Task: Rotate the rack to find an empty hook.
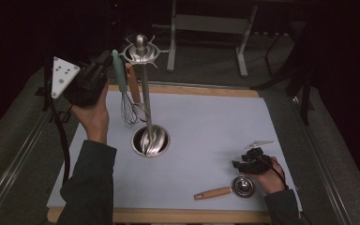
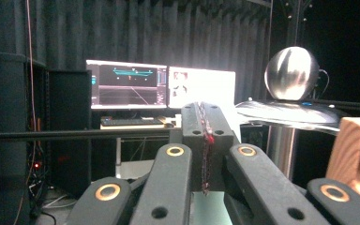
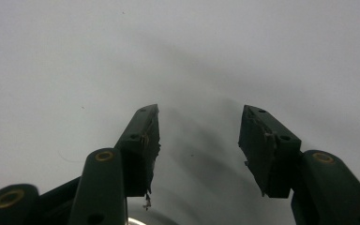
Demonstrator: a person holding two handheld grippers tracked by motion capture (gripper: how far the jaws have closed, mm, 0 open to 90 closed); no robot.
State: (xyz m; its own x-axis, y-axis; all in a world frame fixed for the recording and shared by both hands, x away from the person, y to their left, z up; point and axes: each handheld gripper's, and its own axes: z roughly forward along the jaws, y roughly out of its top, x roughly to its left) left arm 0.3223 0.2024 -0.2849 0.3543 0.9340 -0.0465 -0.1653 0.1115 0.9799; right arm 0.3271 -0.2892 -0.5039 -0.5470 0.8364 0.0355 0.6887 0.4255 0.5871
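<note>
From above, your left gripper (image 1: 104, 63) is raised beside the top of the tall steel utensil stand (image 1: 143, 79), its tip at the mint-green handle of the wire whisk (image 1: 120, 77) that hangs from the stand's crown. A wooden-handled utensil (image 1: 132, 84) hangs just beside the whisk. The stand's round base (image 1: 151, 140) sits on the pale blue mat (image 1: 206, 126) near the middle of the bench, a little toward its left edge. Your right gripper (image 1: 240, 164) rests low near the front right corner of the bench, just beside the small steel measuring cup with a wooden handle (image 1: 227, 189), which lies flat on the mat close to the front edge.

In the left gripper view, your left gripper (image 2: 203, 140) has its jaws pressed together, with a sliver of mint green visible beneath them; whether they pinch the whisk handle you cannot tell from here. The stand's steel ball finial (image 2: 291, 73) stands to the right and a wooden block end (image 2: 358, 150) pokes in at the right edge.

In the right gripper view, your right gripper (image 3: 199, 136) has its jaws spread wide over the bare mat, nothing between them.
</note>
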